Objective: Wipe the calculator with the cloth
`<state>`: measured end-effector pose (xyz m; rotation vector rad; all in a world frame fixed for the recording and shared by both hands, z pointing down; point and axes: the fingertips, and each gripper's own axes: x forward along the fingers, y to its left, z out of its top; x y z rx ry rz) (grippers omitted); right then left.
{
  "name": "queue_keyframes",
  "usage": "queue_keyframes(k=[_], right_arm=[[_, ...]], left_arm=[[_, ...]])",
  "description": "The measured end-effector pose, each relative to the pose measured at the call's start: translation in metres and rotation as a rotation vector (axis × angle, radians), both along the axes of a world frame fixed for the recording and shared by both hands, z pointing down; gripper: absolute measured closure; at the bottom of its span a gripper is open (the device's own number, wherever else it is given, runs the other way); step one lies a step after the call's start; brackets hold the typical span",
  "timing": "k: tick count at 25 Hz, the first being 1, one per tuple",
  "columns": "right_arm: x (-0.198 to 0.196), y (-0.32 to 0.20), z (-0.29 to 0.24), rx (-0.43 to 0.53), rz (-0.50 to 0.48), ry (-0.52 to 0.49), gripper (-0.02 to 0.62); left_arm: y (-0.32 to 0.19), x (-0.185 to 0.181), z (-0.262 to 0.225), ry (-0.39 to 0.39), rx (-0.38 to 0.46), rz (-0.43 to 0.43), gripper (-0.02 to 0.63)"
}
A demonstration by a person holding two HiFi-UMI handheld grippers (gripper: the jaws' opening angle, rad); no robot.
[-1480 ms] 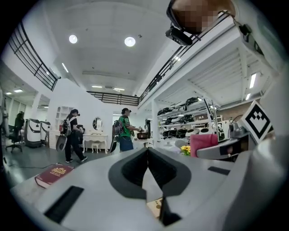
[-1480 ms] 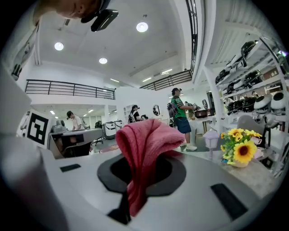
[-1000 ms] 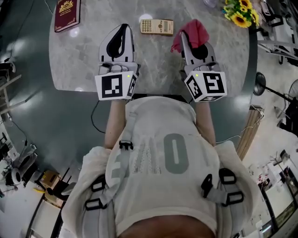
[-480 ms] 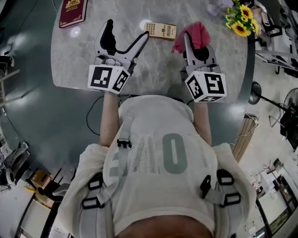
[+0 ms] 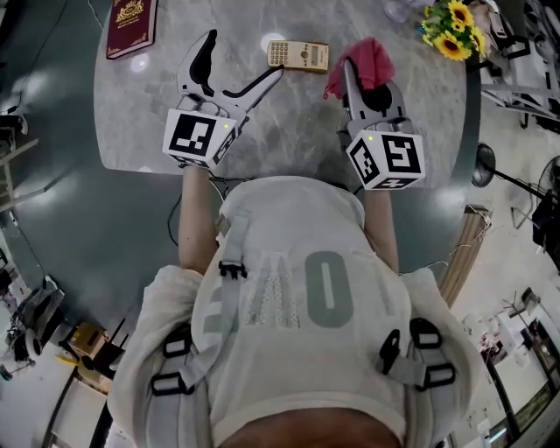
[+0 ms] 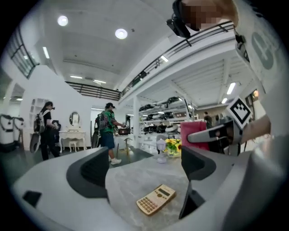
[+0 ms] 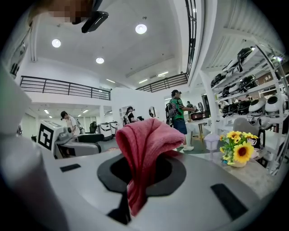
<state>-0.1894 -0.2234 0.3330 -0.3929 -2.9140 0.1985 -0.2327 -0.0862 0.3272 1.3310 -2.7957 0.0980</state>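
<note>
The beige calculator point(image 5: 297, 54) lies flat on the grey marble table point(image 5: 289, 131), near its far edge. My left gripper point(image 5: 243, 57) is open; its jaws have just been opening wide and nothing is between them. Its right fingertip point(image 5: 276, 75) stops just short of the calculator. In the left gripper view the calculator point(image 6: 156, 199) lies on the table ahead, between the two spread jaws of the left gripper point(image 6: 144, 158). My right gripper point(image 5: 350, 68) is shut on the red cloth point(image 5: 367, 58), to the right of the calculator. The cloth point(image 7: 144, 149) bunches up out of the right gripper point(image 7: 135, 185).
A dark red booklet point(image 5: 131, 24) lies at the table's far left. A pot of sunflowers point(image 5: 453, 26) stands at the far right, with a clear glass point(image 6: 161, 146) beside it. People walk in the room beyond the table.
My left gripper's jaws have gone from shut to wide open, and it has swung right toward the calculator. The right gripper and its cloth have stayed put.
</note>
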Motion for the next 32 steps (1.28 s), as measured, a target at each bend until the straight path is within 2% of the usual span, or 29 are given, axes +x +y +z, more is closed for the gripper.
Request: queue_keyframes(k=[5, 9, 12, 14, 17, 19, 27, 32], right_arm=[[0.003, -0.004, 0.016, -0.030, -0.003, 0.035, 0.540], [-0.003, -0.008, 0.033, -0.026, 0.006, 0.065, 0.540], [-0.003, -0.012, 0.046, -0.023, 0.006, 0.095, 0.540], [-0.002, -0.016, 0.054, -0.017, 0.008, 0.116, 0.540], [-0.002, -0.020, 0.066, -0.012, 0.003, 0.145, 0.540], [-0.003, -0.022, 0.074, -0.013, -0.005, 0.166, 0.540], [-0.003, -0.008, 0.111, 0.009, -0.055, 0.240, 0.540], [-0.008, 0.001, 0.119, -0.002, -0.091, 0.254, 0.540]], left_arm=[[-0.033, -0.004, 0.036, 0.005, -0.258, 0.290, 0.124], [-0.046, -0.013, 0.086, 0.055, -0.499, 0.503, 0.125], [-0.047, -0.018, 0.133, 0.082, -0.687, 0.622, 0.126], [-0.050, -0.019, 0.158, 0.113, -0.758, 0.689, 0.127], [-0.051, -0.020, 0.192, 0.163, -0.818, 0.773, 0.129], [-0.049, -0.023, 0.211, 0.195, -0.842, 0.797, 0.138], [-0.045, -0.038, 0.257, 0.292, -0.856, 0.835, 0.177], [-0.046, -0.043, 0.265, 0.307, -0.869, 0.851, 0.254]])
